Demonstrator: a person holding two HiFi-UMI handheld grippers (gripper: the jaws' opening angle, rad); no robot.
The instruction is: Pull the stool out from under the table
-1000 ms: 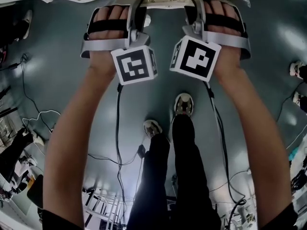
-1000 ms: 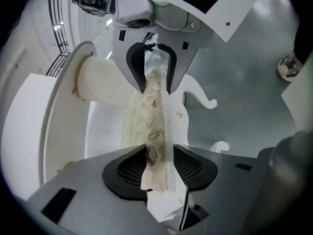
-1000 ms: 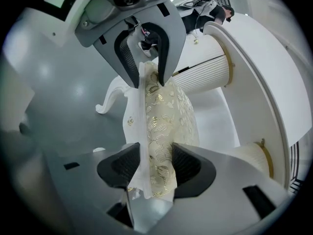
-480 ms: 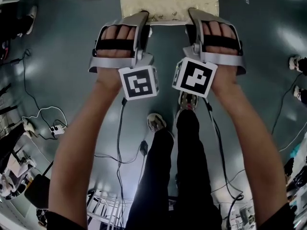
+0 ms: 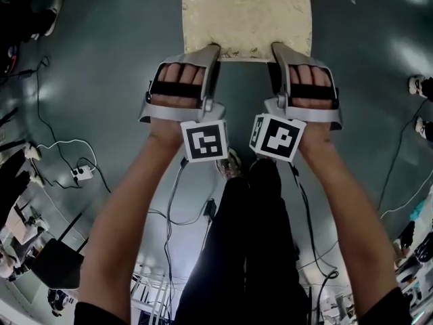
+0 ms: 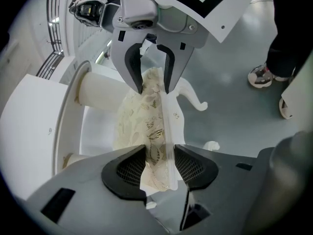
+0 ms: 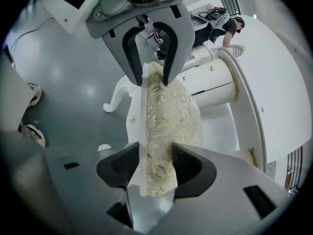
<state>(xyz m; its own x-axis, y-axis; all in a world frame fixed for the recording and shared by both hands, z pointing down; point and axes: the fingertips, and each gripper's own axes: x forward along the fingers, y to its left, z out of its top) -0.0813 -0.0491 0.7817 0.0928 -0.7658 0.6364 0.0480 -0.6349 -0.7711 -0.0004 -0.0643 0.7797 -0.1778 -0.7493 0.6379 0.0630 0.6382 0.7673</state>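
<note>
Left hand-held gripper (image 5: pixel 212 50) and right hand-held gripper (image 5: pixel 278 49) clasp the stool (image 5: pixel 247 12)

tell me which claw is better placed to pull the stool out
Neither, they look about even. The left claw and right claw are both shut on the stool's near seat edge, one toward each corner, so a straight pull with both seems best.

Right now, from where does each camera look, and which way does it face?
Head view: on the person's head, facing steeply down at the floor; shows both forearms, legs, left gripper, right gripper.
Left gripper view: on the left gripper, facing along its jaws, shut on the stool; right gripper opposite.
Right gripper view: on the right gripper, likewise; left gripper opposite.
Shared: all three show the stool.
</note>
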